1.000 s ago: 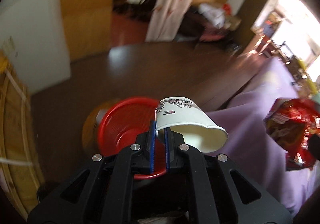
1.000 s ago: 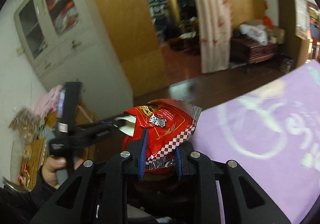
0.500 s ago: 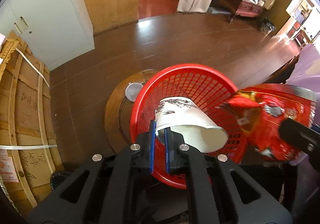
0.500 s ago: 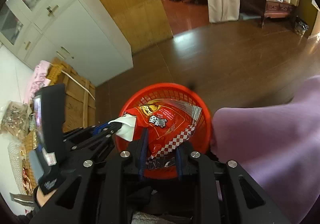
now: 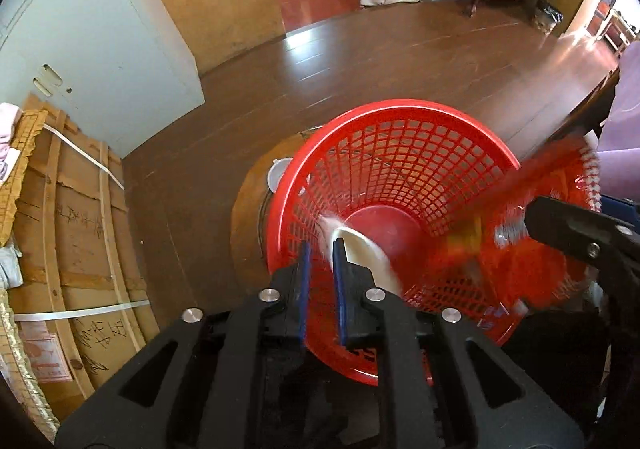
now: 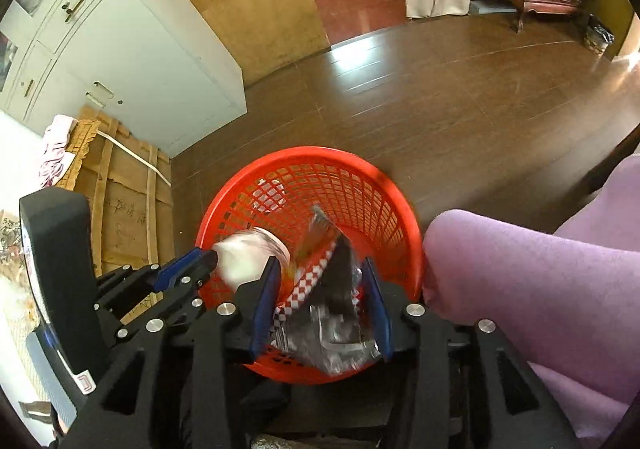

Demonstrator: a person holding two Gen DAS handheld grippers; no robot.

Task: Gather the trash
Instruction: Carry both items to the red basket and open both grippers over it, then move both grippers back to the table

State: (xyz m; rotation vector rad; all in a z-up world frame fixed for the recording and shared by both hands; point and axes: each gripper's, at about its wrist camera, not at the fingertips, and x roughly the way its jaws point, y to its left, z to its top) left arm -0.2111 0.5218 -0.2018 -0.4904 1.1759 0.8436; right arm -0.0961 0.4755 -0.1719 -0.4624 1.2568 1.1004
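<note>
The red mesh basket (image 5: 400, 185) is sitting under both grippers. Inside it, a blurred snack wrapper (image 6: 320, 289) is lying loose between the right gripper's (image 6: 320, 281) wide-spread fingers. The left gripper's (image 5: 320, 265) narrowly parted fingers are flanking the blurred paper cup (image 5: 360, 249) at the near rim.

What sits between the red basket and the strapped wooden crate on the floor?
In the left wrist view, a round wooden stool top under the red basket, a small clear lid on it, then bare floor up to the wooden crate.

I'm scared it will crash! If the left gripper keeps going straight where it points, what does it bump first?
Probably the paper cup right ahead of the left gripper, then the red basket's solid bottom, though depth is hard to judge.
</note>
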